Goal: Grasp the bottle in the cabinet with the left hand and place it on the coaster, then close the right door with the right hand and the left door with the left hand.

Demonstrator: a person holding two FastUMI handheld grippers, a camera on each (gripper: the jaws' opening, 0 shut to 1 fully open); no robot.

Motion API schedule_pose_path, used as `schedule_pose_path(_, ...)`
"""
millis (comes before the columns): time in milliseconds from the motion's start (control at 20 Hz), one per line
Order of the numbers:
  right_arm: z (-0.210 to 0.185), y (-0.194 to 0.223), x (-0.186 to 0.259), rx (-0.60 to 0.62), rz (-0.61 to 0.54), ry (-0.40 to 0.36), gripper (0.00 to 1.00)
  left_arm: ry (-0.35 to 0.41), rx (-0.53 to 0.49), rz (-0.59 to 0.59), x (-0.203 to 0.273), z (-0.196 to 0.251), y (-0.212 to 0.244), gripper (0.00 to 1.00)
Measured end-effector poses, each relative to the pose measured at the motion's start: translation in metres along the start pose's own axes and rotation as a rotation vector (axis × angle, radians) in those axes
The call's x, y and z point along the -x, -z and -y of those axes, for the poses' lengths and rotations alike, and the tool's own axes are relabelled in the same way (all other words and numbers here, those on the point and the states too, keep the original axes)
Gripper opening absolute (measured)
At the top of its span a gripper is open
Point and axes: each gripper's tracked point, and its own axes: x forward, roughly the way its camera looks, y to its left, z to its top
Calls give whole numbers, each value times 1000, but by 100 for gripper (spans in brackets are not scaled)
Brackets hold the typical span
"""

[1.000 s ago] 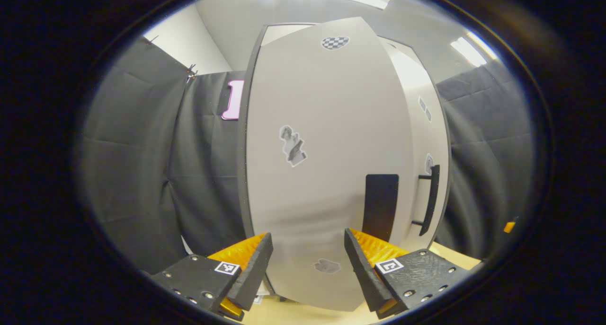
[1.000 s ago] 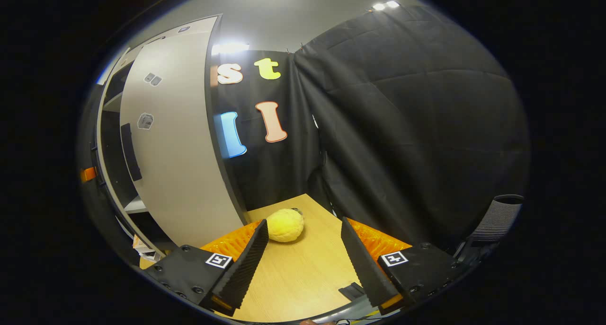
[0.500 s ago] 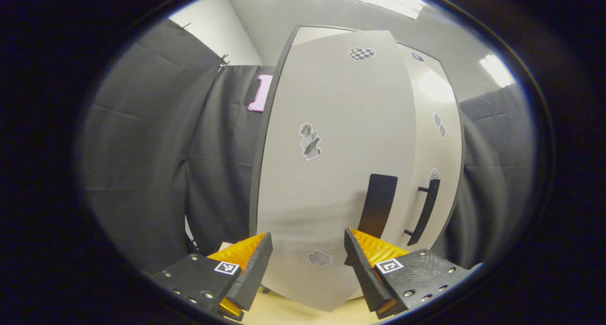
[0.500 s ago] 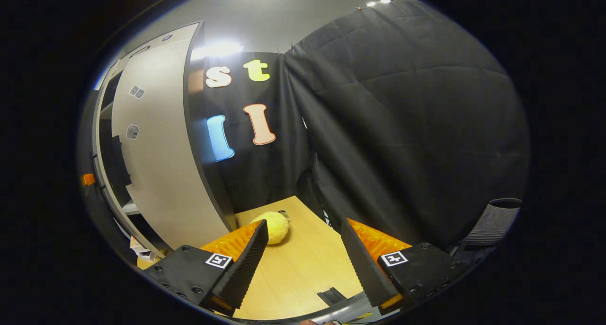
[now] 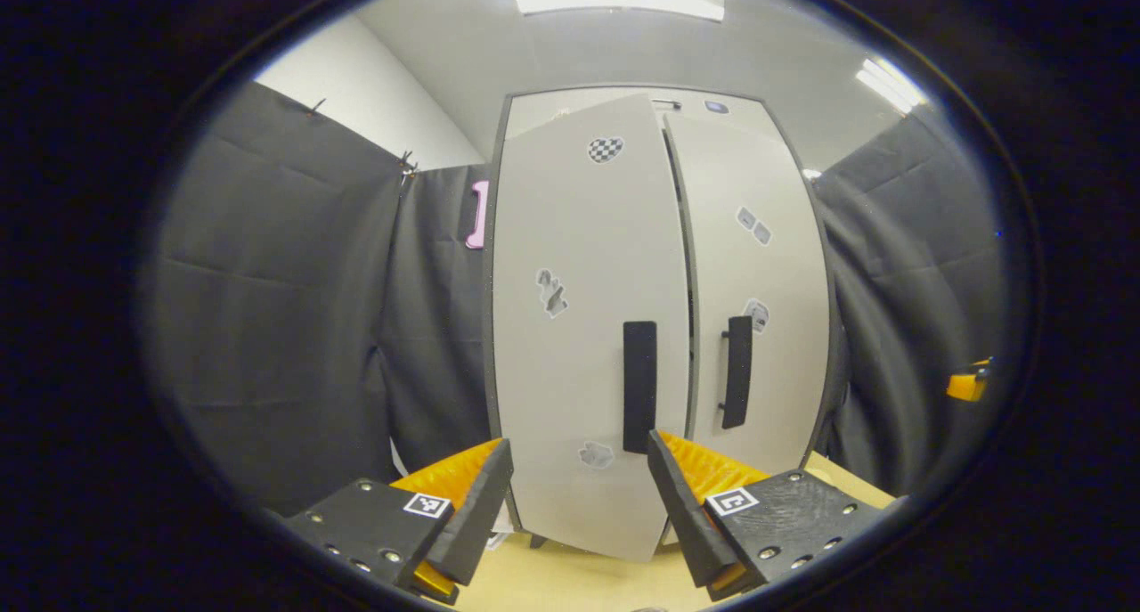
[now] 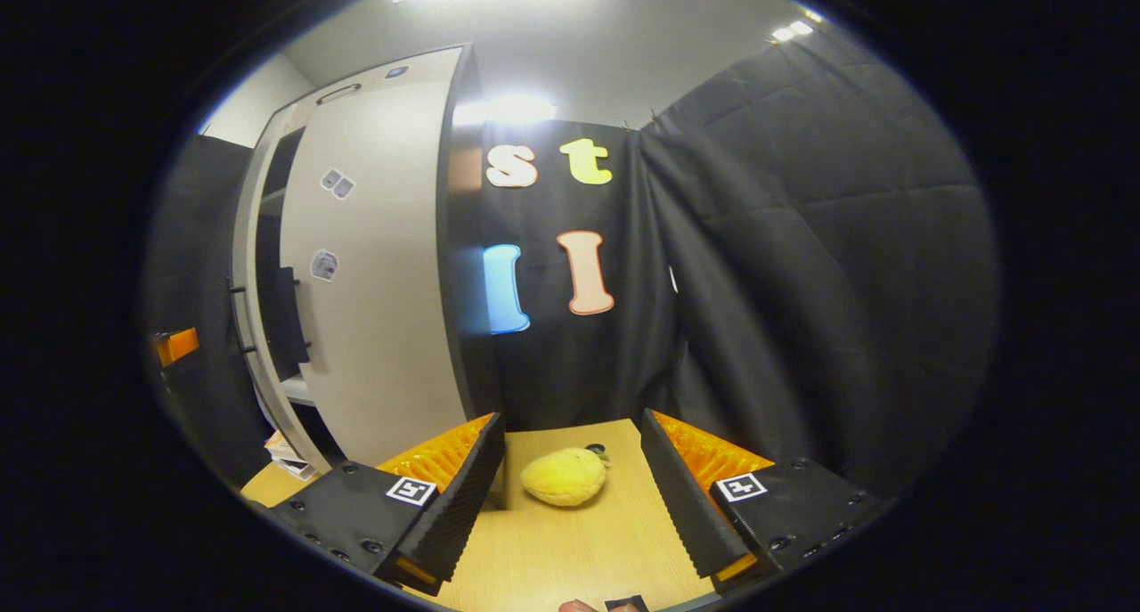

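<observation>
Cabinet doors nearly shut, both tongs empty.
Left tongs (image 5: 579, 496) gape before the slightly ajar left door (image 5: 583, 327); right door (image 5: 757, 300) closed. Right tongs (image 6: 574, 496) gape over the bench (image 6: 552, 558), near a yellow plush toy (image 6: 563, 476).

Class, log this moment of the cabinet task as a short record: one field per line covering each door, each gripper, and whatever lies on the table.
left door: nearly shut, a narrow gap beside the right door
right door: shut or almost shut
left gripper: open, holds nothing, faces the left door
right gripper: open, holds nothing, above the table
table: light wood, a yellow plush toy on it
</observation>
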Motion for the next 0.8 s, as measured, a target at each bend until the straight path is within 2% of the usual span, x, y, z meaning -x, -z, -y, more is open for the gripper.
schedule_pose_path(50, -10, -8, -1, -6, 13, -29, 93, -6, 9, -10, 5, -1, 3, 95)
schedule_pose_path(100, -20, -16, -1, -15, 25, -54, 98, -14, 34, -24, 10, -4, 5, 88)
schedule_pose_path(250, -48, -33, 1, -55, 48, -118, 98, -15, 112, 8, 22, -16, -12, 88)
schedule_pose_path(300, -55, -37, 2, -62, 55, -130, 98, -10, 121, 25, 28, -22, -18, 95)
schedule_pose_path(350, -61, -40, 4, -60, 63, -136, 98, -8, 116, 38, 33, -27, -24, 88)
schedule_pose_path(400, -66, -42, 5, -54, 70, -133, 93, -8, 101, 49, 38, -33, -29, 88)
schedule_pose_path(450, -69, -45, 6, -50, 78, -125, 98, -8, 82, 50, 42, -40, -31, 88)
schedule_pose_path(500, -72, -44, 10, -50, 78, -113, 98, -8, 61, 48, 44, -47, -32, 92)
schedule_pose_path(600, -78, -43, 15, -59, 67, -87, 98, -14, 32, 47, 44, -61, -33, 88)
schedule_pose_path(650, -82, -41, 18, -59, 60, -77, 98, -18, 35, 47, 43, -67, -32, 95)
schedule_pose_path(800, -88, -32, 29, -14, 53, -37, 98, 6, 73, 65, 33, -75, -27, 96)
